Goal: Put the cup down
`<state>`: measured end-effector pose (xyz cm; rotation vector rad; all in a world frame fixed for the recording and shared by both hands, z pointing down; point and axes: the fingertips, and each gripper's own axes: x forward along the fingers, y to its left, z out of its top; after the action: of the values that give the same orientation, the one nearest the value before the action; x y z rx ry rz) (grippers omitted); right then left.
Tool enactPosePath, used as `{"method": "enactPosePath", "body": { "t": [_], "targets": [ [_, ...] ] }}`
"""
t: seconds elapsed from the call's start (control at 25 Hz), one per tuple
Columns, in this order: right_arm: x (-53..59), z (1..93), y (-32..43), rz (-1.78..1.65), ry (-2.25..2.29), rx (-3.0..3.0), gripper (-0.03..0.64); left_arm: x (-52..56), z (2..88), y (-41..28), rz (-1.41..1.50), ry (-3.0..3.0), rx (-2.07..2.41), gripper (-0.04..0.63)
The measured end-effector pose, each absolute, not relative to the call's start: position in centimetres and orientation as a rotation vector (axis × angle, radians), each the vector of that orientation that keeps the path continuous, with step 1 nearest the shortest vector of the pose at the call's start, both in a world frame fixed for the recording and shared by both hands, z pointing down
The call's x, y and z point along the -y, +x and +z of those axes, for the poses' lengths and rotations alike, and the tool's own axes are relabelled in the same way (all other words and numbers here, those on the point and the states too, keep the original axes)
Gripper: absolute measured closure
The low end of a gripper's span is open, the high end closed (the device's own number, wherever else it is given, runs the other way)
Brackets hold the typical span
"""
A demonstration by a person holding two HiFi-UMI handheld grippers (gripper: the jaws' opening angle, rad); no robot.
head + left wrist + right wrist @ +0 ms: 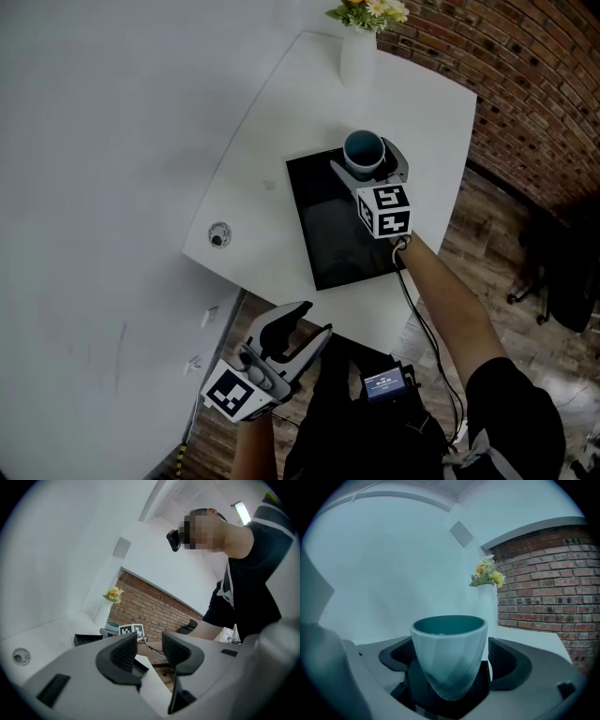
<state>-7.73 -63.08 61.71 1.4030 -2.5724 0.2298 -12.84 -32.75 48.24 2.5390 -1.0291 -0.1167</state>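
Blue cup stands on black tray on white table. Right gripper jaws wide apart around cup, not squeezing. Left gripper open, holds nothing. White vase holds flowers.

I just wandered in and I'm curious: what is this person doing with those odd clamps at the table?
A person holds a two-jaw gripper in each hand. The right gripper reaches over the white table with a teal cup between its open jaws. The pads are not pressing on it, and the cup seems to stand on the black tray. The left gripper is held low beside the table, open and empty.
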Motion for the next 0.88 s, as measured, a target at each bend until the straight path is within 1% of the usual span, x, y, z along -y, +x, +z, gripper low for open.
{"method": "enactPosePath", "body": {
  "t": [0.32,0.6,0.88],
  "targets": [
    [58.8,60.8,-5.5,0.242,1.359,2.562,0.146,32.0,47.9,-13.0,-0.112,2.566,1.009,0.426],
    [52.7,58.2,-3.0,0.278,1.321,2.587,0.147,30.9,47.3,-12.1,-0.097,2.596,0.971,0.426],
    [45.1,54.6,-1.3,0.442,1.172,2.653,0.155,29.9,46.0,-11.0,-0.126,2.616,0.928,0.425]
  ]
}}
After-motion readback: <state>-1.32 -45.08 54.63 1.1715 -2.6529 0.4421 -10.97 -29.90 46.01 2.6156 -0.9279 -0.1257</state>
